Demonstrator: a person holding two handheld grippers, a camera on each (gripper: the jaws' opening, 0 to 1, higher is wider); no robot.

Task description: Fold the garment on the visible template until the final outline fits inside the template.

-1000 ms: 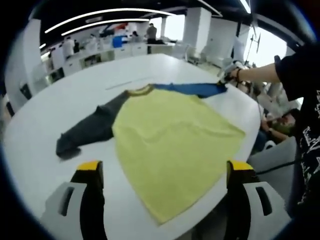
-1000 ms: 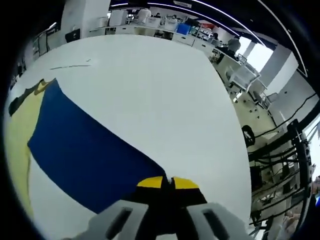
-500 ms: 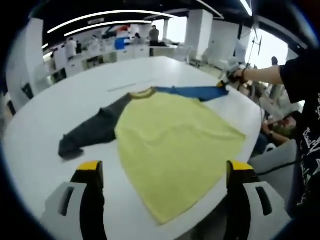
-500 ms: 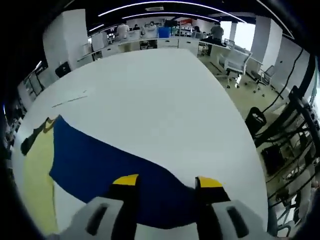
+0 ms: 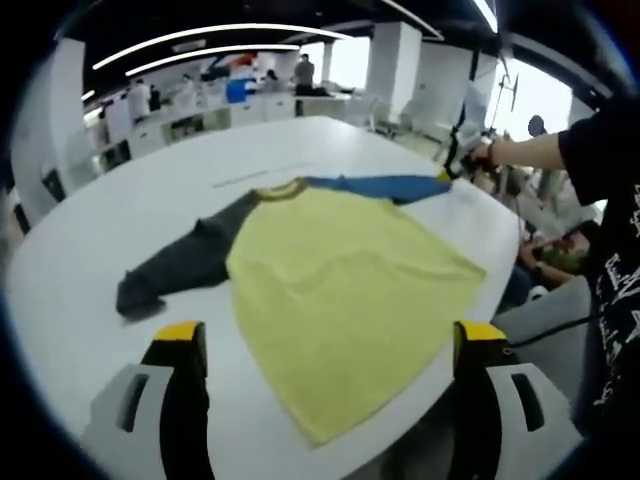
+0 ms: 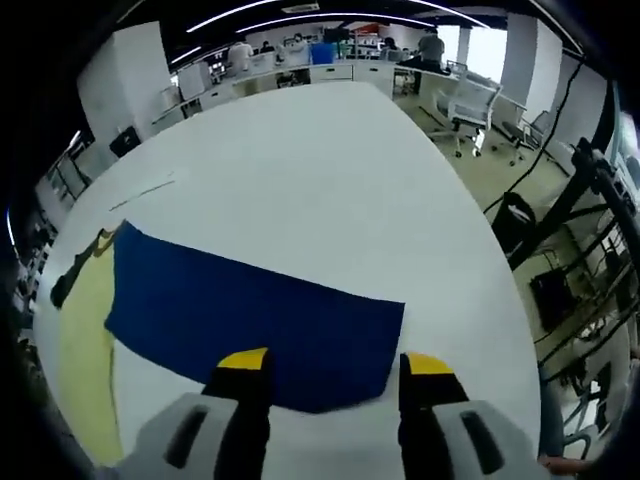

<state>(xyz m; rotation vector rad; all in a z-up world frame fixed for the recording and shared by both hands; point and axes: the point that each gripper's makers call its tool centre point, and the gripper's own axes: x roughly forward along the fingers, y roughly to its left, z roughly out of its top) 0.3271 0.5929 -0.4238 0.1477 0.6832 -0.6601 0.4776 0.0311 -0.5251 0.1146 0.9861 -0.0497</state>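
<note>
A shirt lies flat on the white table (image 5: 90,250), with a yellow body (image 5: 340,270), a grey sleeve (image 5: 180,262) and a blue sleeve (image 5: 385,184). My left gripper (image 5: 330,335) stands open above the table's near edge, its jaws wide apart on either side of the shirt's hem. My right gripper (image 6: 335,362) is open with nothing in it. The cuff end of the blue sleeve (image 6: 250,315) lies flat just ahead of its jaws. In the left gripper view the right gripper (image 5: 458,160) hangs at the sleeve's far end, held by a hand.
A thin dark line (image 6: 145,192) marks the table beyond the collar. The table edge (image 6: 480,250) curves close on the right, with office chairs (image 6: 480,110) and cables on the floor past it. Desks and people stand at the back. A person's black sleeve (image 5: 600,140) is at right.
My right gripper was shut on the blue sleeve's cuff, then opened and let it go. It has drawn back a little, and the sleeve now lies flat. The left gripper has hardly moved.
</note>
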